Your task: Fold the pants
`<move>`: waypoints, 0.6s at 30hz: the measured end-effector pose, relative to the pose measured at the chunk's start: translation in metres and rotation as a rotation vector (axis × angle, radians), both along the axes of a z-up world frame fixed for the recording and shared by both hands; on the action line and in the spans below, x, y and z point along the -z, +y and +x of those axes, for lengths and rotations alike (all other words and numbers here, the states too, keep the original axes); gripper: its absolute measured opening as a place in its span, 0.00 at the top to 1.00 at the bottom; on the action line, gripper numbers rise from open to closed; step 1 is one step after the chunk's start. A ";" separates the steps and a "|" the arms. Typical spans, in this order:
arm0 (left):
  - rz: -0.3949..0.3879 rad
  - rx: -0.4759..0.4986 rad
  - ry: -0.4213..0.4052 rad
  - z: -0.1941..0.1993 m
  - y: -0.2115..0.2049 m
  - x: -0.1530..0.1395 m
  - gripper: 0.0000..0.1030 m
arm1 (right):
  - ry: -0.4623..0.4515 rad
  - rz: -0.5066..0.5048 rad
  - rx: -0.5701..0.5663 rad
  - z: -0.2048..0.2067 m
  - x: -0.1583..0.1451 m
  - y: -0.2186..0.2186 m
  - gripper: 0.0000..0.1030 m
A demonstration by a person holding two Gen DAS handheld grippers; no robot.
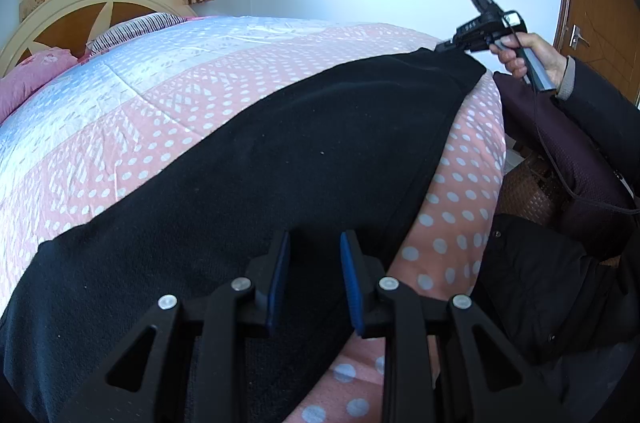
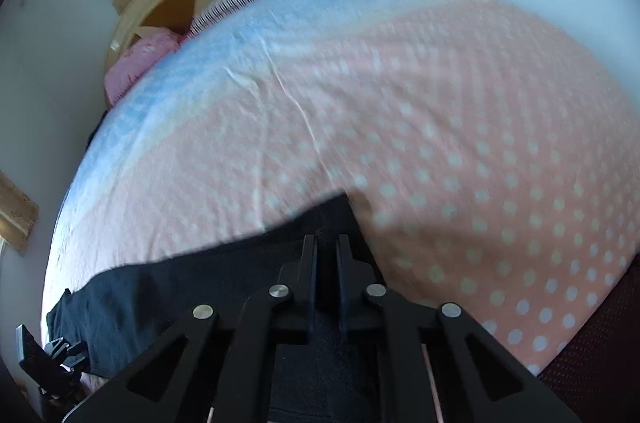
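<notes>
Black pants lie stretched across the bed from near left to far right. My left gripper hovers over their near end, open, its blue pads apart with only flat fabric behind them. At the far end a hand holds my right gripper against the pants' tip. In the blurred right wrist view, the right gripper is shut on a pinch of the black pants, which run away to the lower left. The left gripper shows there at their other end.
The bed's pink and blue dotted quilt fills both views. A headboard and pink pillow are at the far left. The person's dark jacket stands along the bed's right edge, with a wooden door behind.
</notes>
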State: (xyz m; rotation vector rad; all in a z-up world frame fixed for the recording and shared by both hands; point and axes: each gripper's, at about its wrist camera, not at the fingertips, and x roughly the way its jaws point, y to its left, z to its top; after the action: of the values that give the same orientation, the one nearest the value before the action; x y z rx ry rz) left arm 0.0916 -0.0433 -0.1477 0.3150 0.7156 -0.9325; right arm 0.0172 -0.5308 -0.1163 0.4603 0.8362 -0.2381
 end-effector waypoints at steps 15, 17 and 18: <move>0.006 0.000 -0.019 -0.003 -0.003 0.002 0.70 | 0.024 -0.057 0.093 -0.007 0.009 -0.011 0.45; 0.004 0.003 -0.017 -0.003 -0.004 0.002 0.69 | 0.008 -0.048 0.130 -0.028 0.001 -0.012 0.45; 0.004 0.002 -0.018 -0.003 -0.004 0.002 0.69 | 0.005 -0.050 0.133 -0.035 0.000 -0.011 0.45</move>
State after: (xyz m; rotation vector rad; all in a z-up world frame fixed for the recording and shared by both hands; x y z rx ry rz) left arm 0.0886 -0.0472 -0.1496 0.3274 0.7007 -0.9293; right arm -0.0174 -0.5421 -0.1161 0.4690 0.8035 -0.3828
